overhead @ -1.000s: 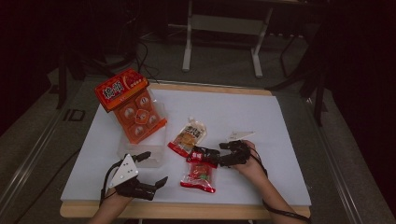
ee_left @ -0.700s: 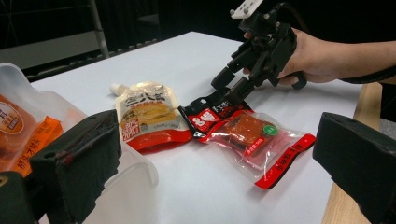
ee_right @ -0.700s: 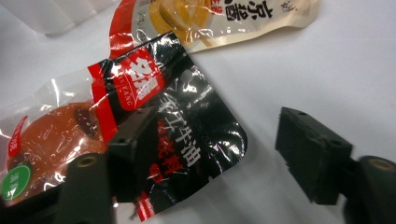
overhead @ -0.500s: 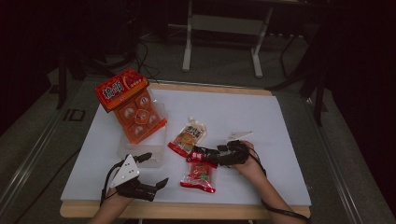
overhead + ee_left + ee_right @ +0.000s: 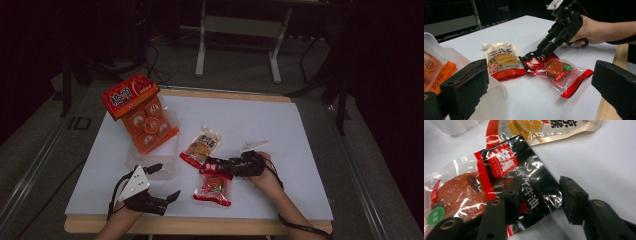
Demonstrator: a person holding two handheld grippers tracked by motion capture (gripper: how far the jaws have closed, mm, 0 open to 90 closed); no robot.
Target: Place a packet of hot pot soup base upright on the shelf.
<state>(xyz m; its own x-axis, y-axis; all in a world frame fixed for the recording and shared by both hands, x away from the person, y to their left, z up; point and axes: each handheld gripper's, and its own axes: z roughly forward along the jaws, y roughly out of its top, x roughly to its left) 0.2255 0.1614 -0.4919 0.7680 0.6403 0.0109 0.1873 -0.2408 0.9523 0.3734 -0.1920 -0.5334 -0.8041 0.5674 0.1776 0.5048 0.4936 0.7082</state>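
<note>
White surface (image 5: 300, 165), dark room behind. My right claw (image 5: 539, 197) is sitting partly open, jaws straddling the black end of the red snack packet (image 5: 506, 182), not clamping it. Yellow pouch (image 5: 544, 127) is lying just beyond. My left claw (image 5: 162, 185) is resting wide open, holding nothing.

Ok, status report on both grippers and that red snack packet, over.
Right gripper open, jaws astride the red snack packet's black end. Left gripper open, idle by the clear tub. Spouted pouch lies close beside the packet.
</note>
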